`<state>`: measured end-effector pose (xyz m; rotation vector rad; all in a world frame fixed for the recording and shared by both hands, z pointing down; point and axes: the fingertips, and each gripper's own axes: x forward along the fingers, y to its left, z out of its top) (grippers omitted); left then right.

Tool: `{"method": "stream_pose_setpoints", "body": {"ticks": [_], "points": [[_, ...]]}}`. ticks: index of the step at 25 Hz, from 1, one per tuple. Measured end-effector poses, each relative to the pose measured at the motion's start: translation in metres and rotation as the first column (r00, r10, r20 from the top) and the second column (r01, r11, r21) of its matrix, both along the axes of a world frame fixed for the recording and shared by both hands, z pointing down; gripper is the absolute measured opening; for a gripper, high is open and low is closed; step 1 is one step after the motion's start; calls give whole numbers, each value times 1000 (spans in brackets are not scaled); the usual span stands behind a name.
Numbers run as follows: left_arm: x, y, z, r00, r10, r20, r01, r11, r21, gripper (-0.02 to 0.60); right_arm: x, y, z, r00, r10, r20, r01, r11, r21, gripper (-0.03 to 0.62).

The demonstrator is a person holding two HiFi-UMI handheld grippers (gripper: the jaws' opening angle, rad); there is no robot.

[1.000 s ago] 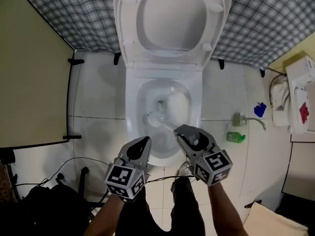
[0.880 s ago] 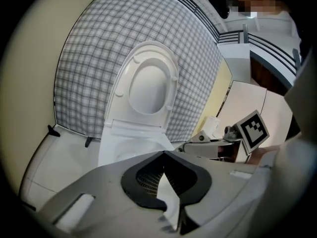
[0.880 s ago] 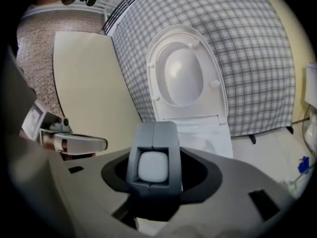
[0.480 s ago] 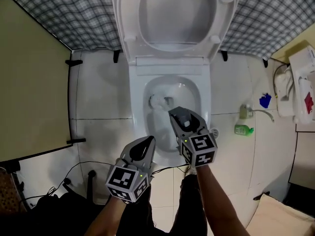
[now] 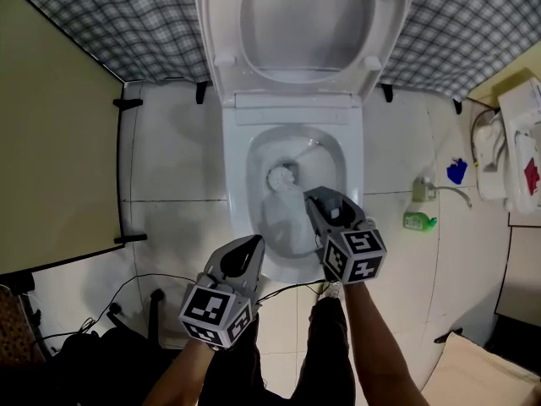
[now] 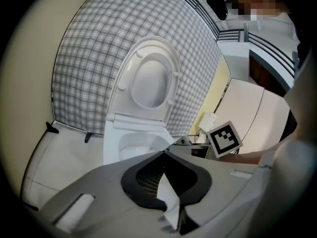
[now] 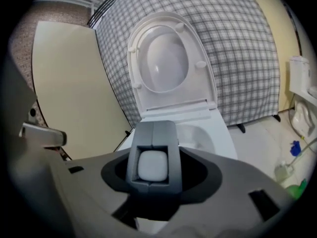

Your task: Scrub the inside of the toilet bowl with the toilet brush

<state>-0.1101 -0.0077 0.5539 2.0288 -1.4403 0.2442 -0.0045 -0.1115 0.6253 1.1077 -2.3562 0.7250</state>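
- Change: a second ago the bristle head of the toilet brush (image 5: 285, 177) sat low on the near-left wall of the toilet bowl (image 5: 237, 180). Half a second ago it was farther back on that left wall. Now it lies close to the middle of the basin, a little left of centre.
- The right gripper (image 5: 323, 203) has swung with it. It was at the bowl's near-right rim, then moved in over the basin, and now hangs over the near-right part of the opening.
- The left gripper (image 5: 250, 245) has hardly shifted. It sits just outside the bowl's near-left rim.
- Our reading: the head is being swept across the inside, so scrubbing is under way. The left wall and centre look covered. The right wall, the back and the underside of the rim probably still need passes.
- Right jaws: clamped on the brush's grey handle block (image 7: 152, 165), with its pale end cap facing the gripper's camera. The shaft runs from the jaws down and away toward the bowl's centre, so the bristles sit well ahead of the fingertips, inside the basin.
- Left jaws: closed, tips meeting, nothing between them. The brush is well clear of them, off toward the bowl's middle.
- The lid (image 5: 304, 24) stands raised behind the bowl.
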Motion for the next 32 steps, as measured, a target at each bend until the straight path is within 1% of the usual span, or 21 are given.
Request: {"method": "stream_pose_setpoints", "body": {"ticks": [1, 3, 6, 9, 13, 16, 18, 21, 24, 27, 32], "points": [[2, 2, 1, 1000, 1, 0, -1, 1000, -3, 10, -2, 7, -8, 1000, -18, 18, 18, 1000, -4, 212], [6, 3, 1, 1000, 3, -1, -3, 1000, -7, 11, -10, 24, -22, 997, -76, 22, 76, 997, 3, 212], [5, 1, -4, 1000, -15, -6, 15, 1000, -2, 9, -21, 44, -28, 989, -146, -20, 147, 989, 33, 212], [-2, -2, -8, 999, -37, -2, 37, 999, 8, 9, -26, 42, -19, 986, -151, -65, 155, 986, 58, 212], [-11, -1, -8, 999, -54, 4, 54, 998, 17, 9, -23, 23, 3, 987, -109, -116, 117, 991, 58, 213], [-19, 4, -4, 998, -70, 4, 69, 998, 11, 9, -23, 16, 7, 988, -94, -122, 100, 994, 46, 213], [-17, 6, -3, 998, -63, 3, 63, 998, 8, 9, -23, 24, -4, 988, -119, -103, 124, 991, 40, 213], [-12, 8, -3, 999, -48, -7, 48, 999, 3, 9, -30, 52, -27, 979, -188, -78, 191, 981, 34, 213], [-4, 5, -3, 999, -39, -19, 39, 999, -1, 9, -36, 76, -41, 966, -245, -88, 248, 968, 27, 213], [3, 3, -5, 999, -27, -24, 27, 1000, 4, 9, -34, 78, -34, 965, -238, -111, 243, 970, 32, 213], [8, 2, -5, 999, -23, -27, 24, 1000, 12, 9, -19, 44, 5, 975, -166, -148, 171, 985, 21, 213]]}}
